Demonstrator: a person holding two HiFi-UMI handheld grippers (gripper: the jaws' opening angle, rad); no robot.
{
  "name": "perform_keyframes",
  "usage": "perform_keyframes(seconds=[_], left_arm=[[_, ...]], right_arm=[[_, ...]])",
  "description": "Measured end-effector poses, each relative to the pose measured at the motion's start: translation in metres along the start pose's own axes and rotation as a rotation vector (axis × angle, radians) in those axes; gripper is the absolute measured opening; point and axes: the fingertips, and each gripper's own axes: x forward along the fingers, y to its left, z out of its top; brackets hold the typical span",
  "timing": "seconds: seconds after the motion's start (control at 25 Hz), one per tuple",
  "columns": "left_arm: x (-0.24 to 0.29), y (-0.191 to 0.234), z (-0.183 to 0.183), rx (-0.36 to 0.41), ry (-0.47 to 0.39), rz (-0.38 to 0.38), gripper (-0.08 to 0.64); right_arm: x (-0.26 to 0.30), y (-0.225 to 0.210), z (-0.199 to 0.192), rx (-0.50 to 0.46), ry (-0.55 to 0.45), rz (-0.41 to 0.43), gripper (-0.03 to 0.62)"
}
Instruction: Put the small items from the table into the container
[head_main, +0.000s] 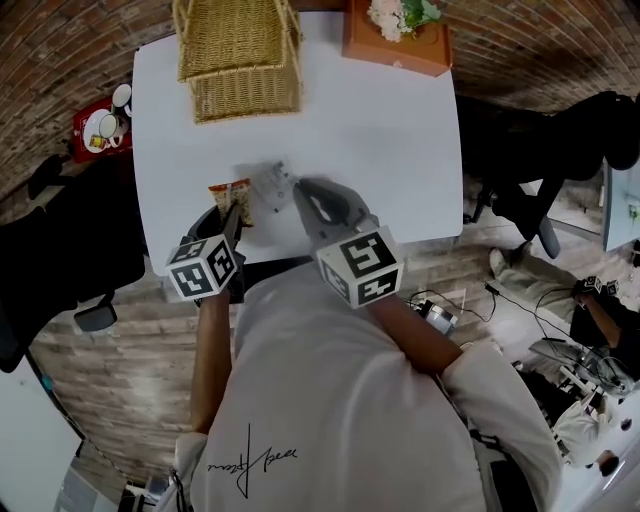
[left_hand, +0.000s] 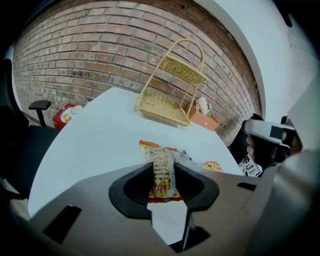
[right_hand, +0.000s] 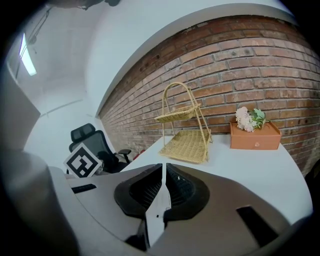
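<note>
My left gripper is shut on an orange snack packet near the table's front edge. In the left gripper view the packet stands pinched upright between the dark pads, its lower end just above the table. A clear wrapper and a small orange packet lie right of it. My right gripper hovers beside them, shut and empty; in its own view the right gripper has its jaws pressed together. The two-tier wicker basket stands at the table's far edge.
An orange box with flowers sits at the far right corner of the white table. A red tray with cups is off the left edge. A black office chair stands at the left, and a person sits at the right.
</note>
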Motion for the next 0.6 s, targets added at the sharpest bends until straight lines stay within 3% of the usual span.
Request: perform_keyframes(seconds=[0.6], left_arm=[[-0.032, -0.033, 0.047, 0.042, -0.110, -0.078, 0.132]], right_arm=[[-0.004, 0.004, 0.010, -0.006, -0.038, -0.007, 0.021]])
